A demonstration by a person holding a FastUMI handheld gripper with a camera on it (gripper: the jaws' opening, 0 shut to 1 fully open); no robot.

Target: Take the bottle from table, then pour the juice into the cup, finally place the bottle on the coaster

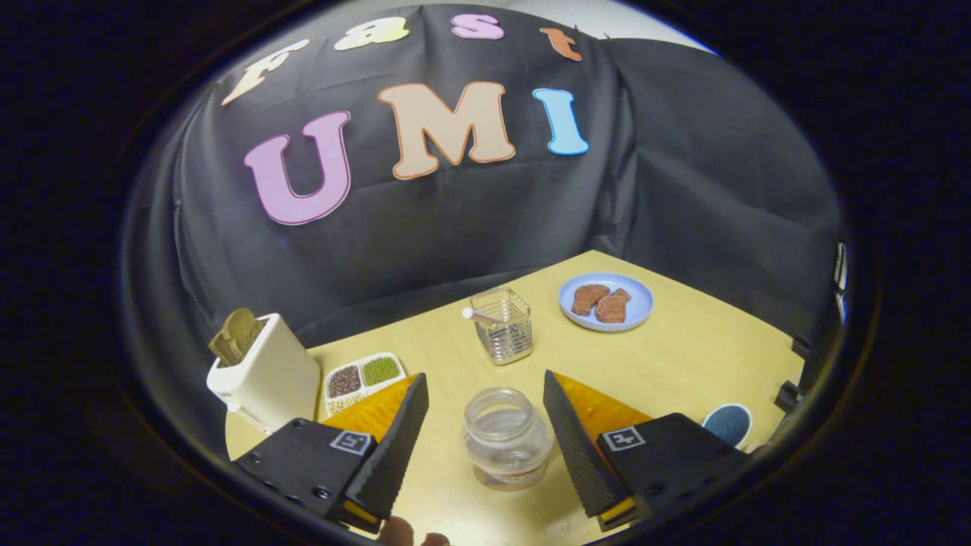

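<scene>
Flanking a round clear bottle [507, 441], spread ridged fingers [485, 394], untouching.

The bottle [507, 436] is a squat clear jar with a wide open mouth and no lid, standing upright on the wooden table [683, 356]. Beyond the bottle stands the cup [502, 324], a clear ribbed square glass, upright, with a straw-like stick leaning out over its rim. The coaster [728, 423] is a small dark blue disc lying flat, well to the right of the bottle.
</scene>
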